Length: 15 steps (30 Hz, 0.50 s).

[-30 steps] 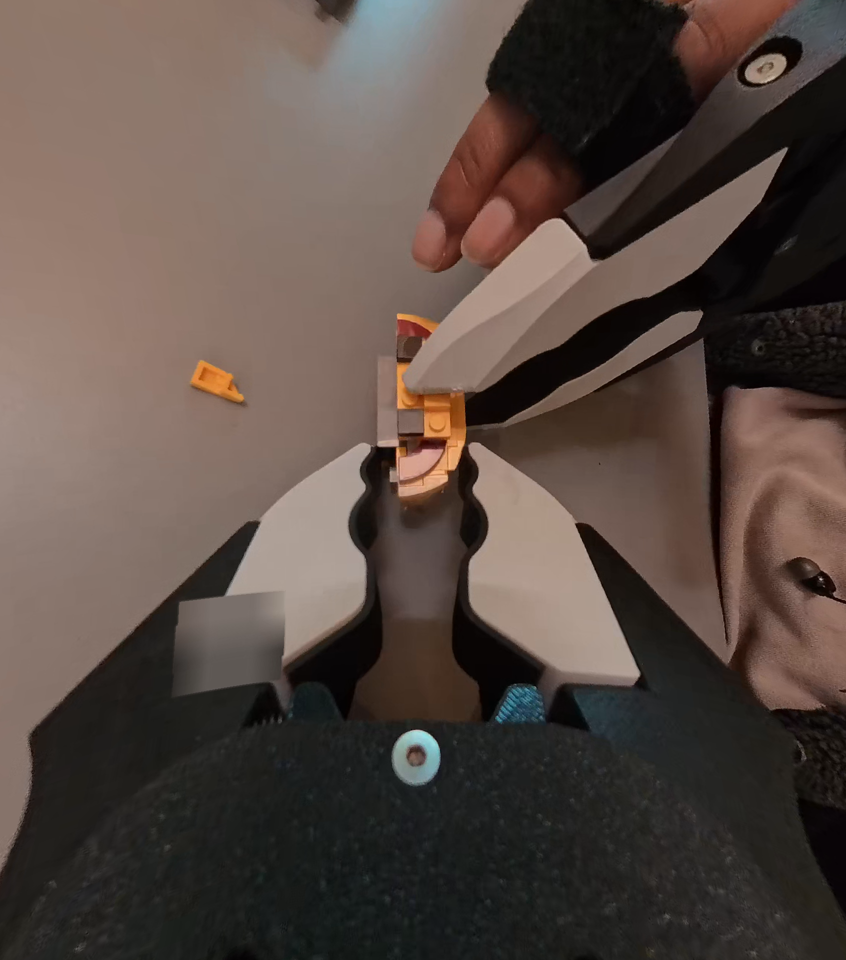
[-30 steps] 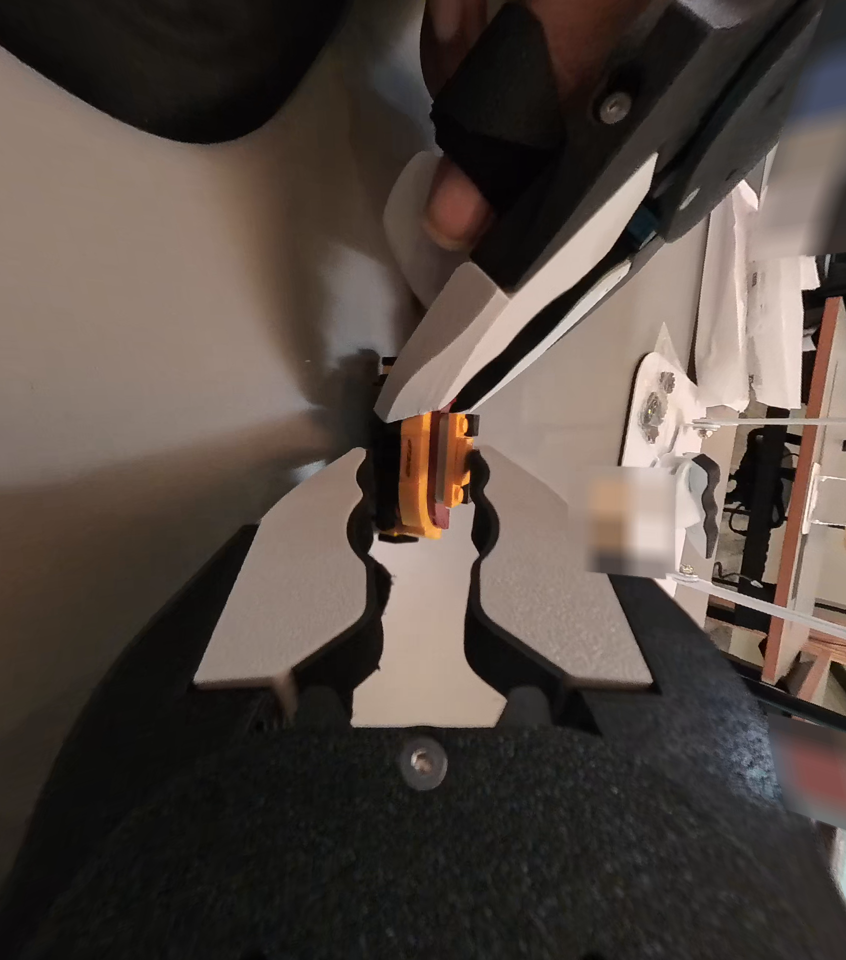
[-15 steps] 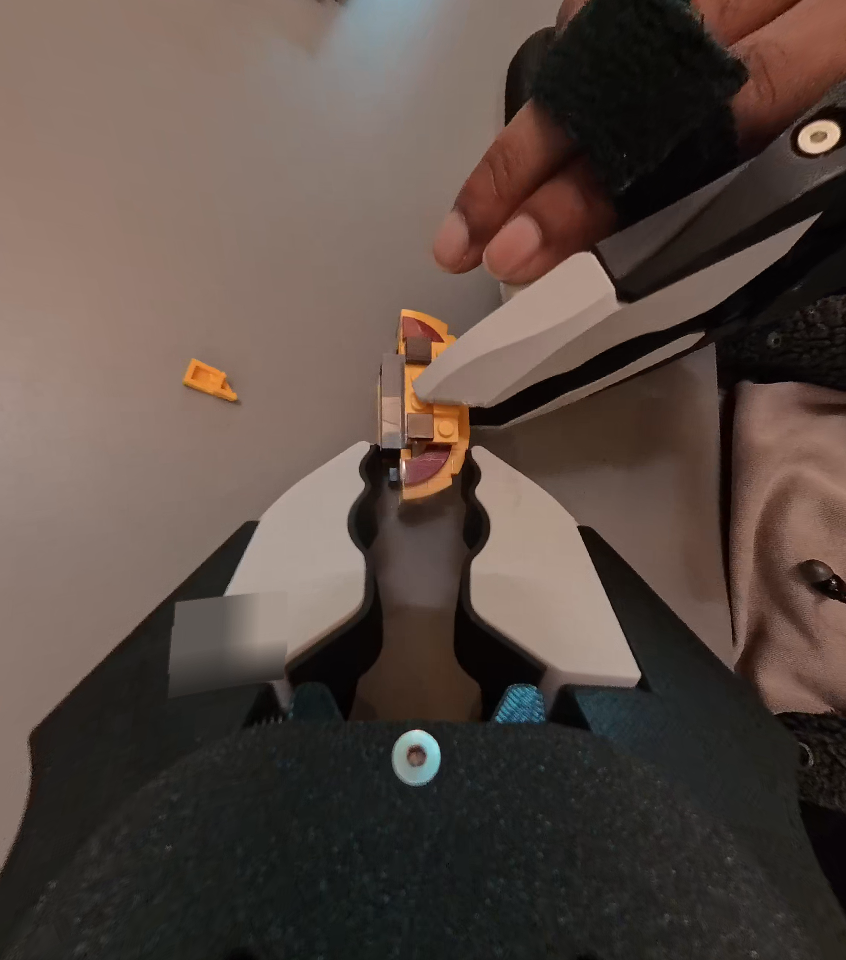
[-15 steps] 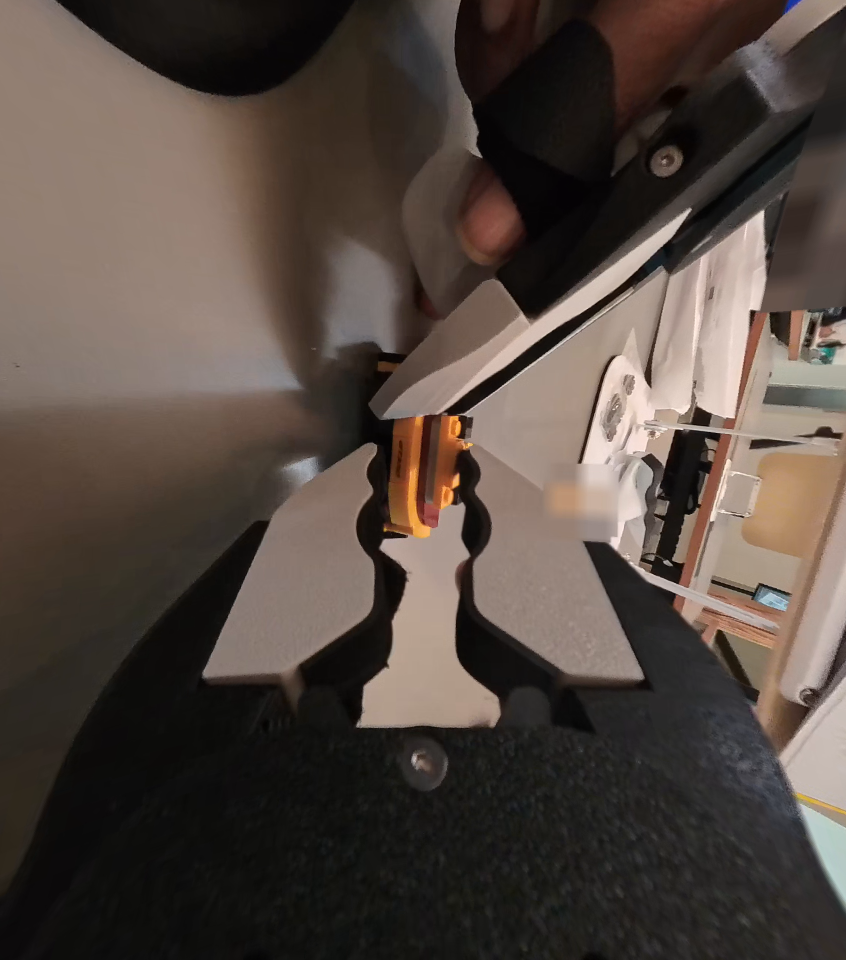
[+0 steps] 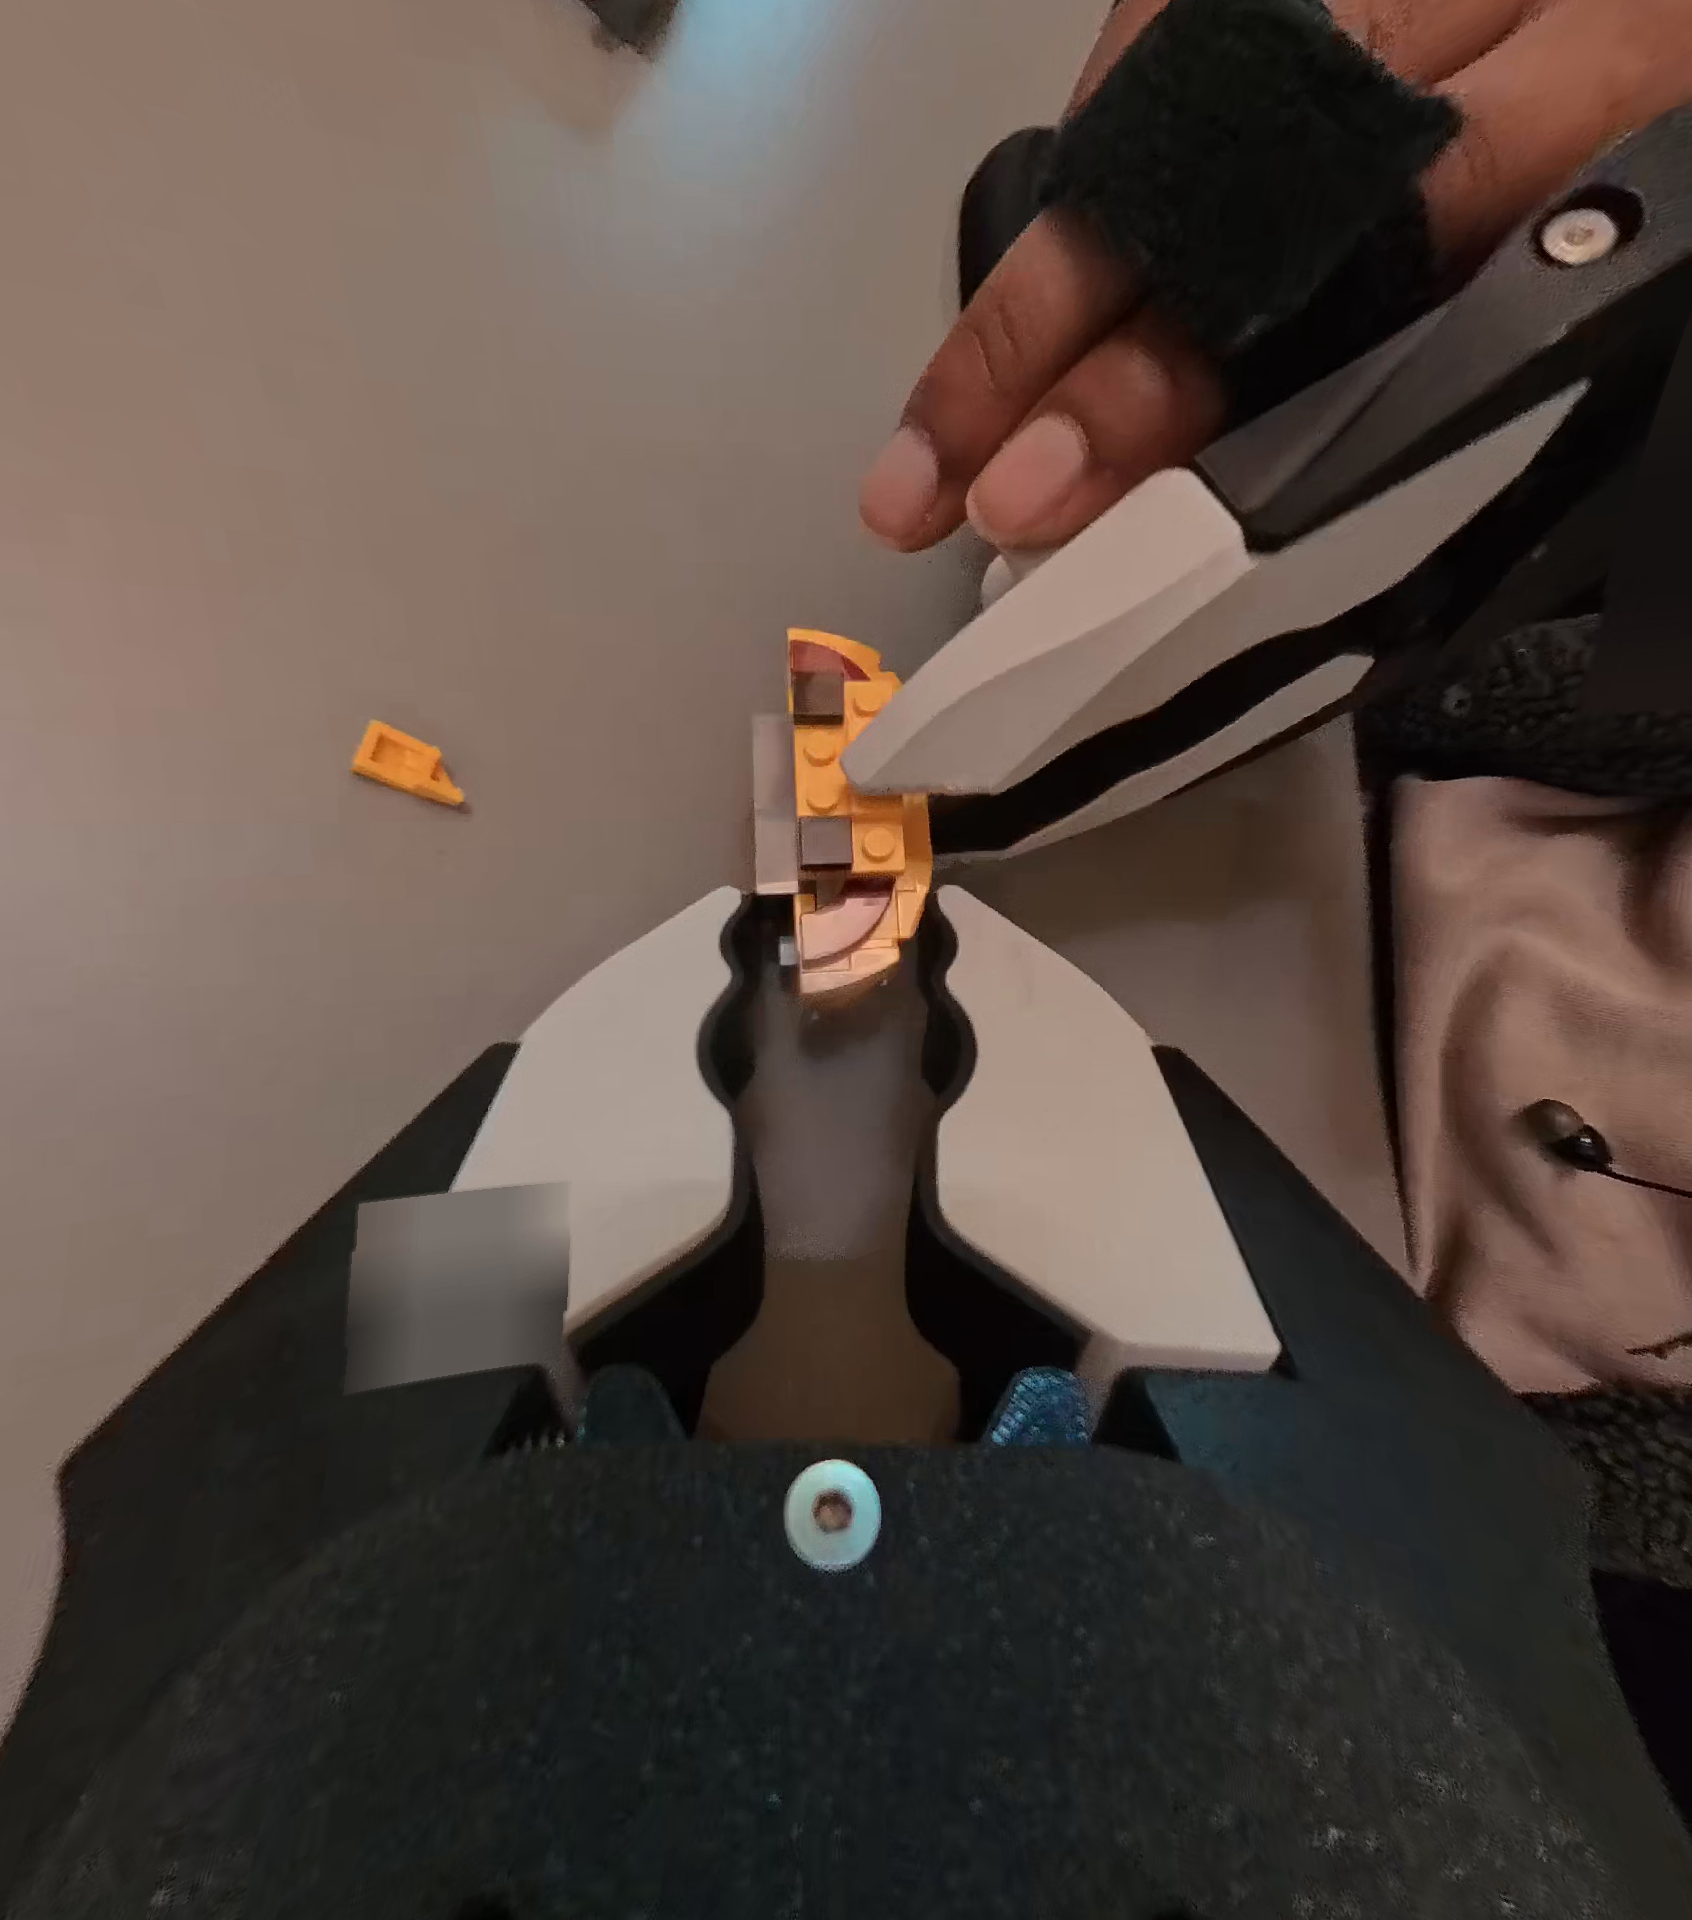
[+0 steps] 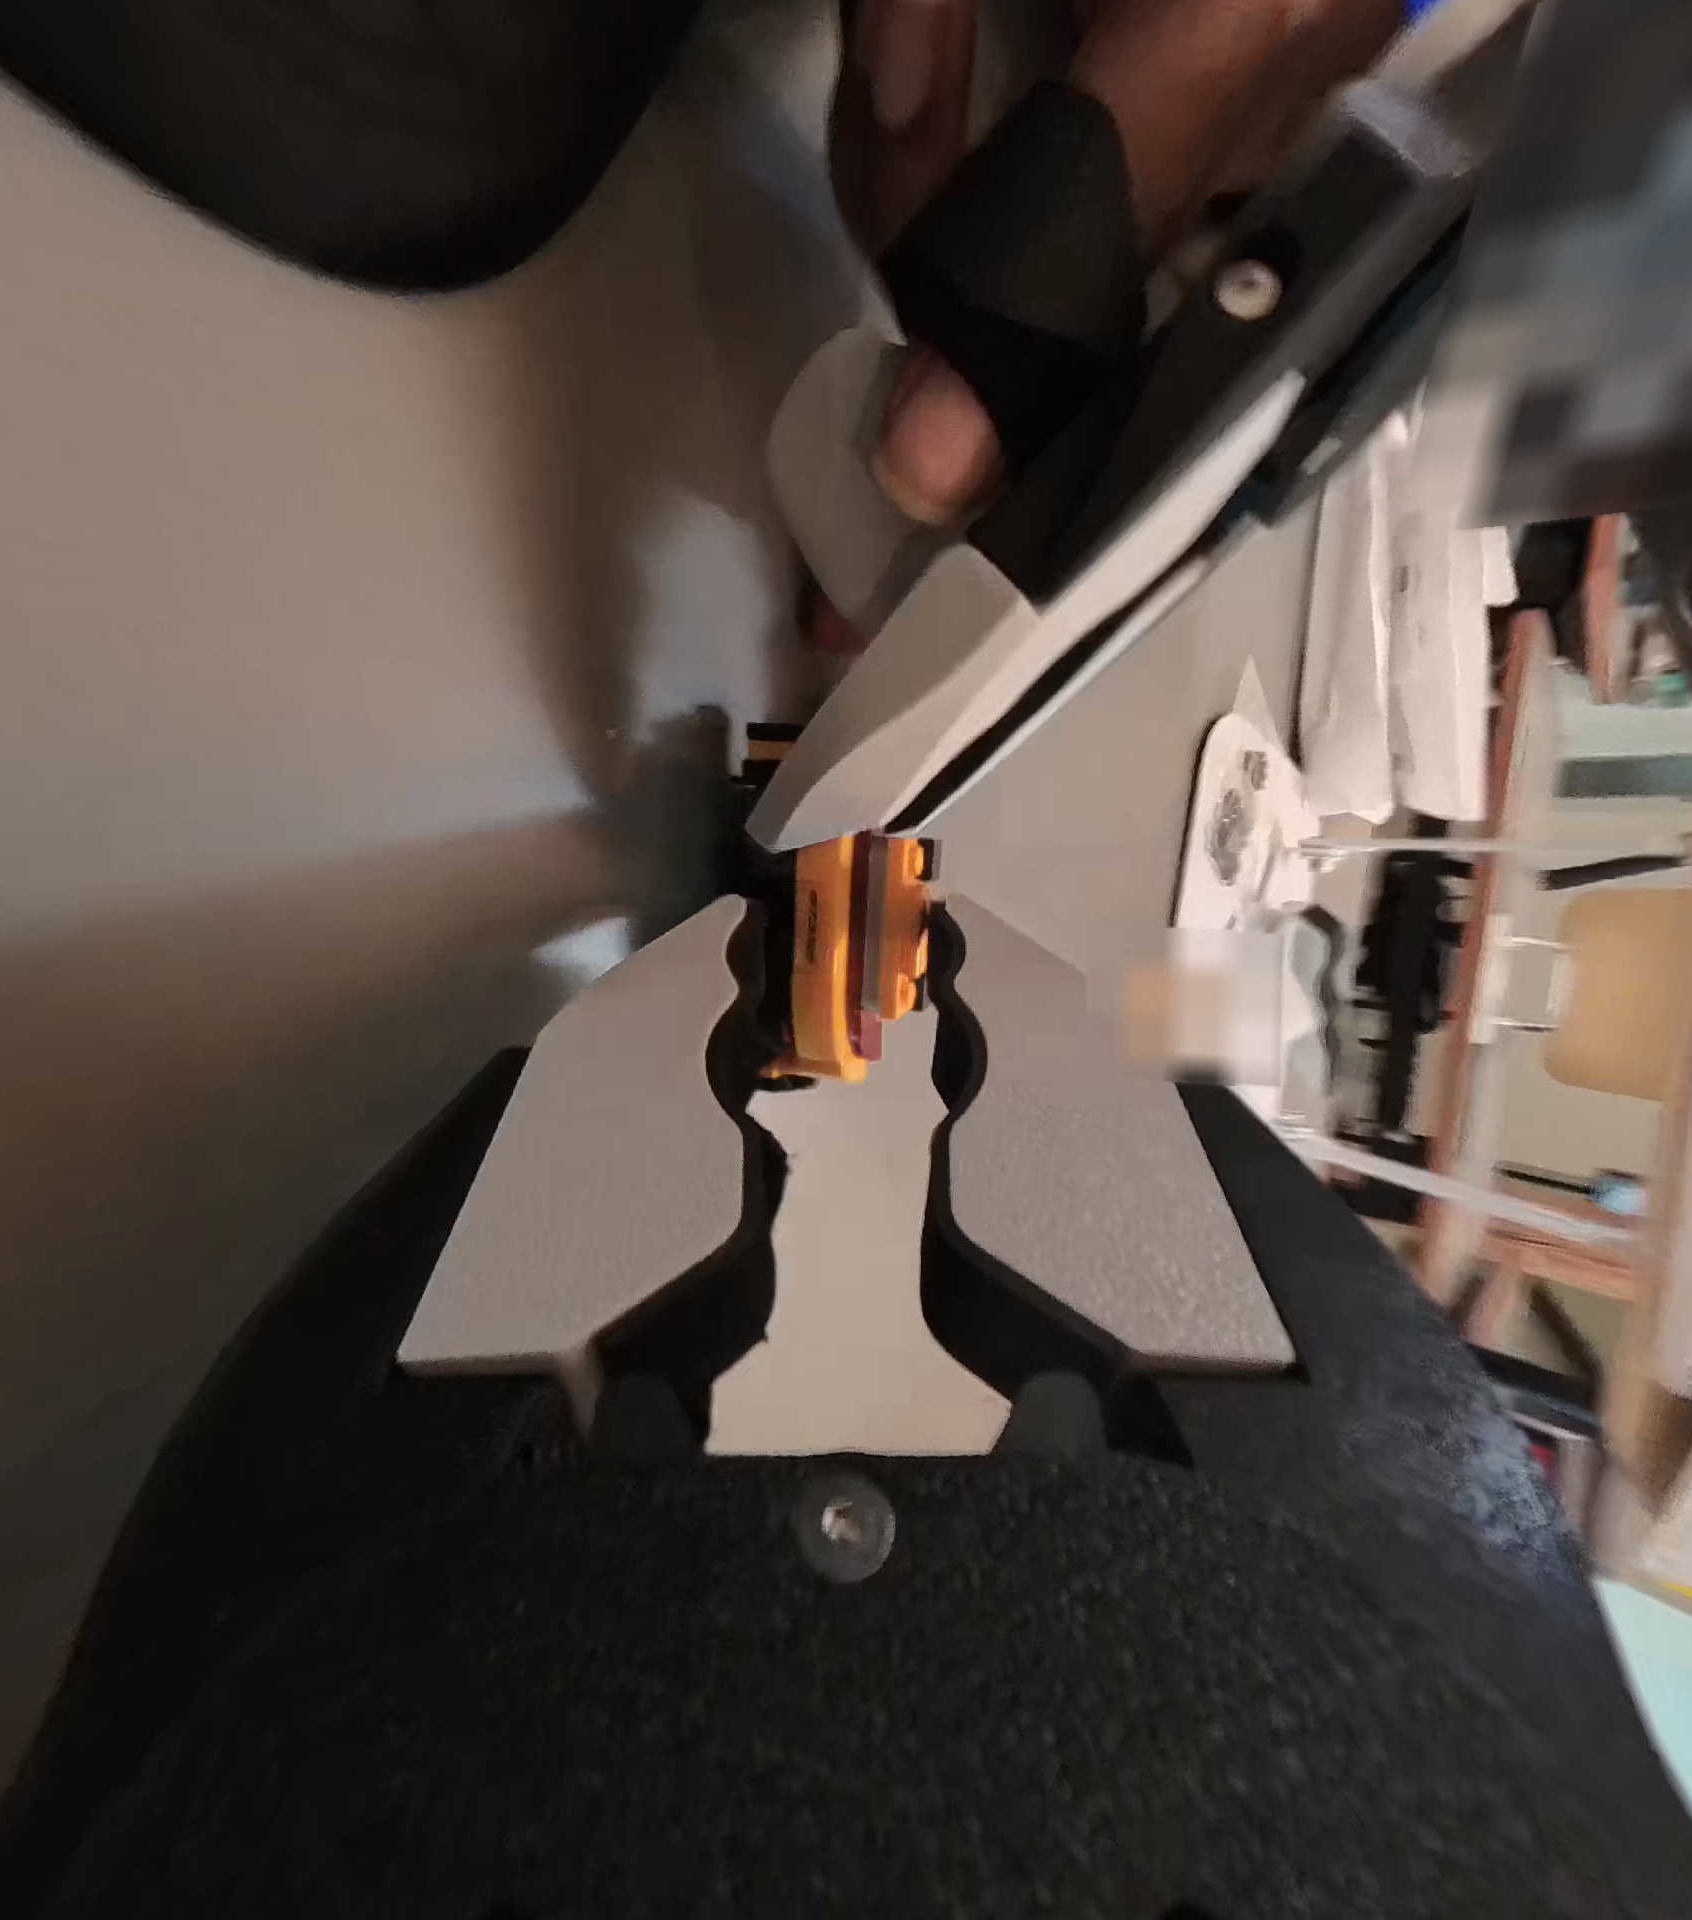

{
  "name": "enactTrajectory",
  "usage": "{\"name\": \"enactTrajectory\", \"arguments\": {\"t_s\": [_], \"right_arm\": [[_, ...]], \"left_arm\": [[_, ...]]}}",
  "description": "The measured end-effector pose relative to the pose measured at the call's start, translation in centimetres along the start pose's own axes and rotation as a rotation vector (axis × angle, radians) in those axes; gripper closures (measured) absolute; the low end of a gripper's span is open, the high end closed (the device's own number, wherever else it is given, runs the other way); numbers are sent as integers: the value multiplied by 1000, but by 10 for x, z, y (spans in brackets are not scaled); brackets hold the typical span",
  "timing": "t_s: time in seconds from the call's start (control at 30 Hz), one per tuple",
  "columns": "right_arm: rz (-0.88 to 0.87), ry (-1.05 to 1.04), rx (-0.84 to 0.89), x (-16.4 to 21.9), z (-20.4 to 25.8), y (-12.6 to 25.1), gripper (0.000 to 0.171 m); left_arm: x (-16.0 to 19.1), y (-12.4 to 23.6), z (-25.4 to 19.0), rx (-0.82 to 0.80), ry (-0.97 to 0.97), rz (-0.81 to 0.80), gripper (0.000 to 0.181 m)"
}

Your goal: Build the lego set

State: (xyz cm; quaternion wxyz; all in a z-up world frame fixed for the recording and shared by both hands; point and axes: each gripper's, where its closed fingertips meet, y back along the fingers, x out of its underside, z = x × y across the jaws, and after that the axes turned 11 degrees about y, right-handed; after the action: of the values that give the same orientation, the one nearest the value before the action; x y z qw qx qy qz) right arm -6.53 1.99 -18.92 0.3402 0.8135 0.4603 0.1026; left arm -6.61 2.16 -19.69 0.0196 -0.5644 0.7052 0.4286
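Both the left gripper (image 5: 837, 914) and right gripper (image 6: 837, 920) clamp the orange lego assembly (image 5: 847, 805)

Lego assembly (image 5: 847, 810) between left gripper (image 5: 837, 920) tips: orange, with grey, dark brown and maroon parts. Gripper fingers (image 5: 634, 1091) white, bodies black. Loose wedge (image 5: 403, 762) left: orange. Table (image 5: 250, 468) beige.

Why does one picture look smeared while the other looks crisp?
Right wrist view: motion blur smears the shelves and chair at right, and the orange lego assembly sits in dim shadow. Left wrist view: sharper, evenly lit, the loose orange piece clear on the table; wide-angle lens bends the edges.
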Motion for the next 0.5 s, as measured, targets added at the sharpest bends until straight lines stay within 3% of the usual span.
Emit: {"name": "enactTrajectory", "arguments": {"t_s": [0.17, 0.33, 0.5], "right_arm": [[-77, -120, -62, 1, -3, 9, 124], [-79, -96, -101, -4, 1, 5, 114], [-77, -78, -102, -4, 4, 0, 118]], "left_arm": [[-1, 2, -8, 136, 73, -20, 153], [-2, 4, -17, 237, 130, -21, 153], [-2, 5, -22, 281, 154, -20, 153]]}}
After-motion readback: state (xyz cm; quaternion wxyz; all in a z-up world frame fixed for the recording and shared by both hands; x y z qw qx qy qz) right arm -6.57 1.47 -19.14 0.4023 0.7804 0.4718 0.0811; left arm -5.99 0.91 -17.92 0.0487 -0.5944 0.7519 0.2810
